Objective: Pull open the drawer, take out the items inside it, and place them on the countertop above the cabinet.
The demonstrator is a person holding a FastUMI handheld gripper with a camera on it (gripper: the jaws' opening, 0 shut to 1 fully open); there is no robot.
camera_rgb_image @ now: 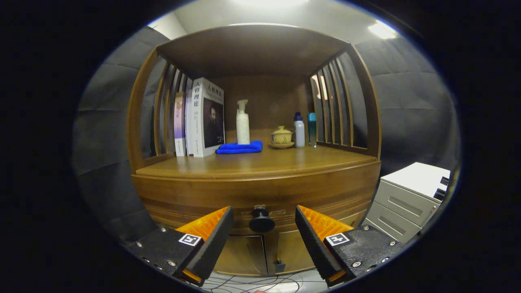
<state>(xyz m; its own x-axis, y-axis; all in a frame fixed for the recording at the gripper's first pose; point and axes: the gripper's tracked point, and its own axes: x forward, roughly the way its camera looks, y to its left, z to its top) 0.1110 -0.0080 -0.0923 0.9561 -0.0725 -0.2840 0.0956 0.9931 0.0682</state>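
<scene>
A wooden cabinet stands straight ahead, its drawer front (256,195) closed under the countertop (260,162). A round black knob (261,221) sticks out of the drawer's middle. My gripper (263,216) is open, its two orange-and-black fingers (211,236) standing to either side of the knob without touching it. The knob sits level with the fingertips, in the gap between them. What the drawer holds is hidden.
On the countertop stand books (203,118), a folded blue cloth (239,147), a white pump bottle (243,123), a lidded yellow cup (281,137) and two small bottles (304,129). Slatted side rails enclose the shelf. A grey-white drawer unit (411,195) stands right of the cabinet.
</scene>
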